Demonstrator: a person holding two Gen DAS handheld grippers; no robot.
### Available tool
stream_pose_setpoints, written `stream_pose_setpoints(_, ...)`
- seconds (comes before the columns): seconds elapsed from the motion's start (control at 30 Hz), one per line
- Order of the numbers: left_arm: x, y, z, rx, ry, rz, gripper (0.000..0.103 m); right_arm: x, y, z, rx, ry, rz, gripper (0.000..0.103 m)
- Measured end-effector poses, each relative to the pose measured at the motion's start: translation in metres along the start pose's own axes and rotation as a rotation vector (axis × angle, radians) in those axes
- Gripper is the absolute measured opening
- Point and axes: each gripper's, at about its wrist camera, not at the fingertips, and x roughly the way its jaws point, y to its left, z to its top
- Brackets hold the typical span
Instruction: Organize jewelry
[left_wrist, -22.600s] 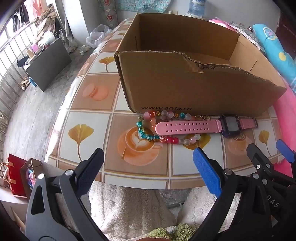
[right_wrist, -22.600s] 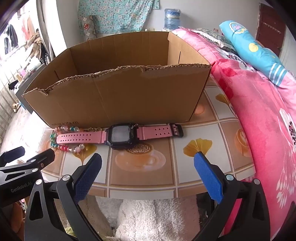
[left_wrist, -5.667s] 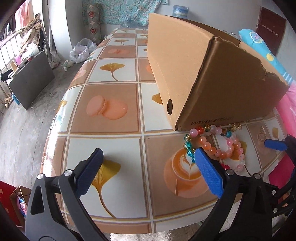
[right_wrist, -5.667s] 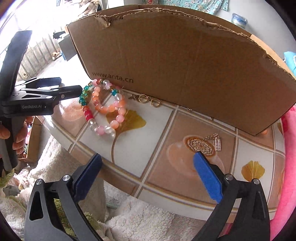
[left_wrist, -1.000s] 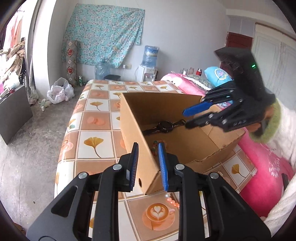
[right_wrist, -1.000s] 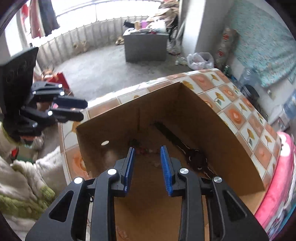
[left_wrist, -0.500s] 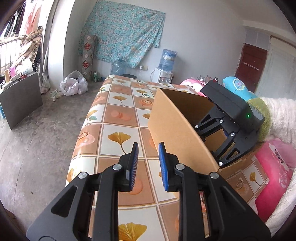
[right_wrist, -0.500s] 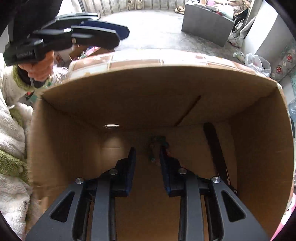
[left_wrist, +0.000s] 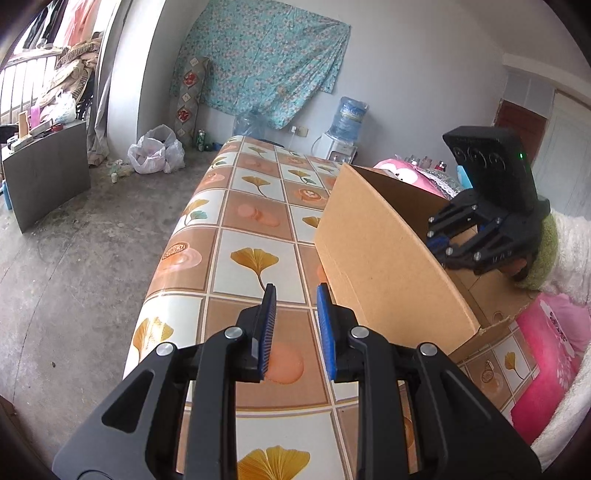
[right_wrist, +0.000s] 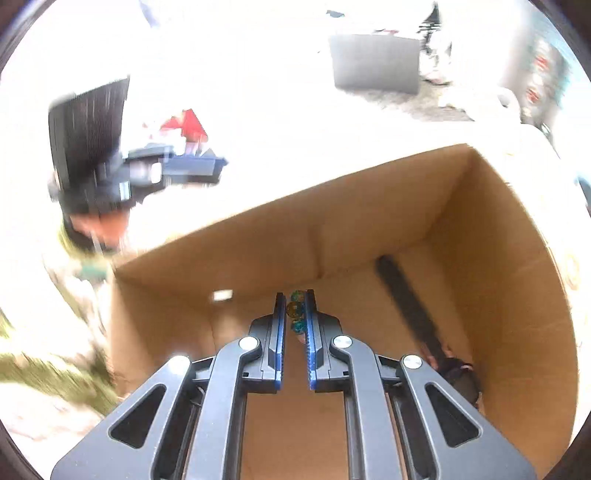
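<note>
The right claw (right_wrist: 295, 295) is lowered into the cardboard box (right_wrist: 369, 229), jaws closing on the beaded bracelet (right_wrist: 294, 308) between them, while the left claw (left_wrist: 295, 291), narrowly spread and empty, is held over the surface (left_wrist: 255, 229).

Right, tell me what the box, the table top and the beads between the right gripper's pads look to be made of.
Box: corrugated cardboard, matte brown, with a torn, ragged rim.
Table top: probably a glossy vinyl or oilcloth cover, printed with tiles and ginkgo leaves; it shows sheen.
Beads: translucent amber and teal, likely glass or acrylic; too blurred to decide. The right gripper is closing around them.
</note>
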Motion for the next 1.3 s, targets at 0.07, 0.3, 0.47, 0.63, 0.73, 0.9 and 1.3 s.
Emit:
stream_pose_setpoints(0.07, 0.004, 0.001, -0.001, -0.005, 0.005, -0.005, 0.021, -0.004, -0.011, 0.001, 0.030, -0.004, -0.033, 0.010)
stream_pose_setpoints(0.3, 0.006, -0.003, -0.002, 0.000, 0.008, -0.005, 0.021, 0.007, -0.034, 0.001, 0.086, 0.037, -0.189, 0.011)
stream_pose_setpoints(0.47, 0.005, -0.002, -0.002, -0.005, 0.009, -0.004, 0.021, 0.012, -0.037, -0.007, 0.138, 0.057, -0.211, 0.011)
stream_pose_setpoints(0.63, 0.001, -0.003, -0.005, -0.016, 0.008, -0.023, 0.022, 0.052, -0.038, -0.010, 0.164, 0.193, -0.192, 0.011)
stream_pose_setpoints(0.73, -0.002, -0.003, -0.005, -0.019, -0.002, -0.023, 0.026, 0.060, -0.032, -0.010, 0.150, 0.222, -0.163, 0.011)
stream_pose_setpoints(0.9, -0.002, -0.001, -0.006, -0.023, -0.005, -0.019, 0.027, 0.066, -0.015, -0.010, 0.135, 0.256, 0.009, 0.011)
stream_pose_setpoints(1.3, -0.020, -0.015, -0.008, -0.012, -0.021, -0.033, 0.027, 0.010, -0.016, -0.001, 0.196, 0.128, -0.069, 0.011)
